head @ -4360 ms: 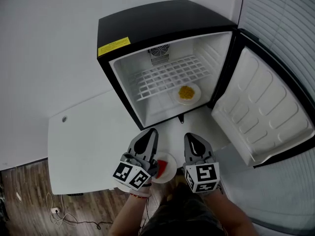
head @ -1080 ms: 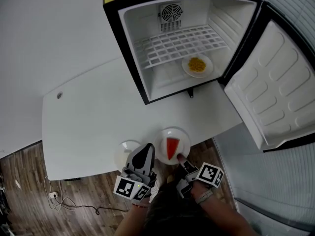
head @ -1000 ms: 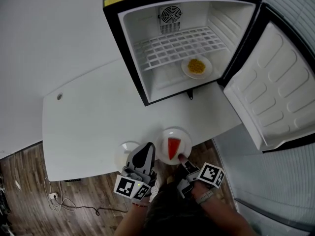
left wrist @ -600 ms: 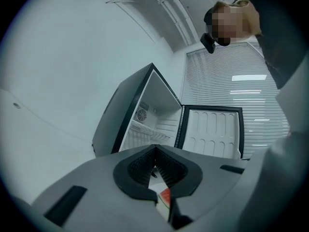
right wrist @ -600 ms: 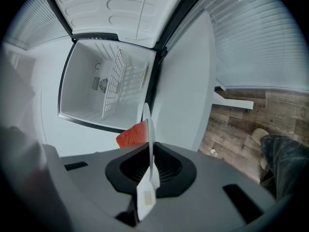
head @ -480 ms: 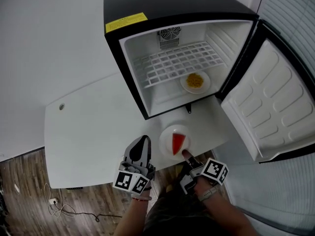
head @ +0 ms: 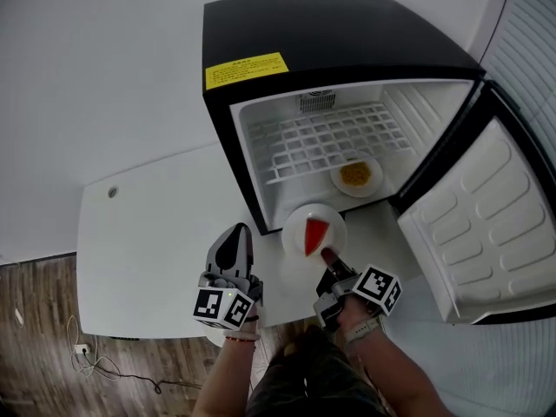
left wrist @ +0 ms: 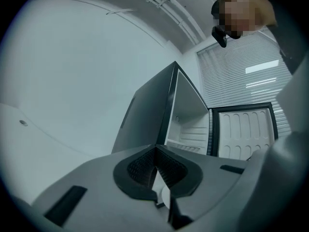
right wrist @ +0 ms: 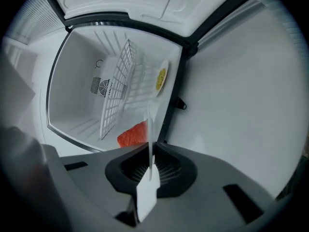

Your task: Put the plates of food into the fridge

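A white table (head: 139,241) fills the 9 o'clock side of the head view, with wooden floor (head: 35,311) at its 7 o'clock corner; the left forearm rises from 6 o'clock and the left gripper (head: 234,235) points to 12 o'clock, about level, above the table's near part, its marker cube facing the camera; its own view shows the jaws pressed together at the tips with nothing gripped; whether it touches the table cannot be told

Just at its 3 o'clock side the right gripper (head: 327,255) points to 11 o'clock, tipped slightly down, jaws clamped on the near rim of a white plate (head: 300,220) that carries a red wedge of food (head: 314,234); the plate is at the open mouth of the black fridge (head: 330,42), over its lower front edge; the jaws cover that part of the rim

Inside, a wire shelf (head: 326,142) spans the back; a second plate (head: 373,185) with yellow food (head: 355,175) sits on the fridge floor toward 3 o'clock; the door (head: 486,224) stands open at 3 o'clock, its outer edge cut off

The right gripper view is rolled sideways; there the held plate is a thin white line seen edge-on, the red wedge peeking out at its 9 o'clock side, and the round fan grille (right wrist: 100,86) shows whole; the left gripper view sees the fridge from its dark side wall; the plates show only in the other two views
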`<action>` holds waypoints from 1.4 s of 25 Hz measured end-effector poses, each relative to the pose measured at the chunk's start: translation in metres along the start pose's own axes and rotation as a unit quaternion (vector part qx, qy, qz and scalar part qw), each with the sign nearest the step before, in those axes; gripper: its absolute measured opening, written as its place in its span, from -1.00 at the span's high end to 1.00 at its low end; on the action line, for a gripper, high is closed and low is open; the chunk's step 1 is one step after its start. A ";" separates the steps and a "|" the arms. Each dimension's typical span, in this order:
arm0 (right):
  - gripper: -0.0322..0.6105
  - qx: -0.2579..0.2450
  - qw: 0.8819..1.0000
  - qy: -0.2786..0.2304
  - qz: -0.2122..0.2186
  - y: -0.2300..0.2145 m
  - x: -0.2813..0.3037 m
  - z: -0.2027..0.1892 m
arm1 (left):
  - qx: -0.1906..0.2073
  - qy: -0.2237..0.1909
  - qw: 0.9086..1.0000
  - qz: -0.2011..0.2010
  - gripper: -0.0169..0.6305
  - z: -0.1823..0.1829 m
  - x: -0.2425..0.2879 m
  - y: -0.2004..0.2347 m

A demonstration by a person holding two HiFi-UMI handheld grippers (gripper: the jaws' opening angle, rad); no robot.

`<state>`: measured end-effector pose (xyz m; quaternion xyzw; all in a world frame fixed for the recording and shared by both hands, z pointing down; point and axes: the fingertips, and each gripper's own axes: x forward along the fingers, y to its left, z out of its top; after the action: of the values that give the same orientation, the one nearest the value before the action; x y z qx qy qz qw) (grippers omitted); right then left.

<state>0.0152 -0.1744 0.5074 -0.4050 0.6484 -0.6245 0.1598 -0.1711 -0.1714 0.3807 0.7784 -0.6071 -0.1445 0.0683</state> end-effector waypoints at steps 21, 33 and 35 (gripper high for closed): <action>0.84 -0.041 0.998 0.044 -0.015 0.018 0.113 0.043 | -0.004 -0.027 0.997 0.070 0.93 -0.001 0.058 0.068; 0.83 -0.161 0.979 0.093 -0.089 0.020 0.138 0.057 | -0.033 -0.046 0.995 0.080 0.93 0.000 0.065 0.076; 0.80 -0.195 0.970 0.110 -0.100 0.021 0.141 0.059 | -0.040 -0.053 0.995 0.075 0.93 -0.001 0.063 0.076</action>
<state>-0.0369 -0.3195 0.5197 -0.4199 0.7276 -0.5395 -0.0573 -0.2275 -0.2517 0.3947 0.7183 -0.6607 -0.2039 0.0774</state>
